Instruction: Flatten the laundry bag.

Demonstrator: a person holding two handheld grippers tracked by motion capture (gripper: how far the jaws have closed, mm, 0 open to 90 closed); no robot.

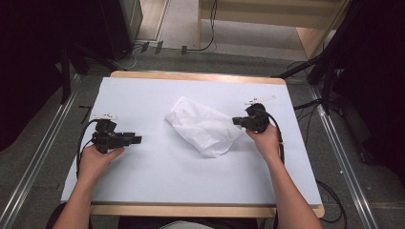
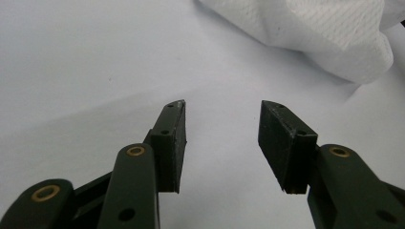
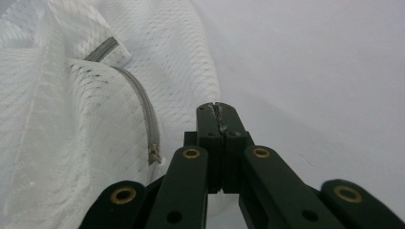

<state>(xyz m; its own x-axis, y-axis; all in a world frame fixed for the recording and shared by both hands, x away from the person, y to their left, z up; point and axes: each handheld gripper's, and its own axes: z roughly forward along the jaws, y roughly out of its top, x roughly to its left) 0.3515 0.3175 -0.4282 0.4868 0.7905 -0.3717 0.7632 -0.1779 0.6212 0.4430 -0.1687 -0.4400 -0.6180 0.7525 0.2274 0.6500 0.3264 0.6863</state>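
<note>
I see the white mesh laundry bag with a grey zipper (image 1: 204, 126) lying crumpled near the middle of the white-covered desk (image 1: 157, 176), slightly toward my right side. It reads as very light, limp and floppy; the netting will fold and drag rather than slide as one piece, so I judge a pinch on a doubled edge or at the grey zipper pull (image 3: 154, 155) would hold best, since a single layer of mesh could slip or snag.

The right gripper (image 1: 237, 121) sits at the bag's right edge with its fingers (image 3: 210, 125) pressed together; from the right gripper view I cannot tell whether any mesh is caught between them, and the tips look bare. The left gripper (image 1: 138, 140) rests well apart from the bag on my left, its fingers (image 2: 173, 138) spread with only bare desk between them.

There is wide open surface all round the bag, most of it on the near side and to the left. The wooden desk edges are far enough off that spreading the bag flat should fit.
</note>
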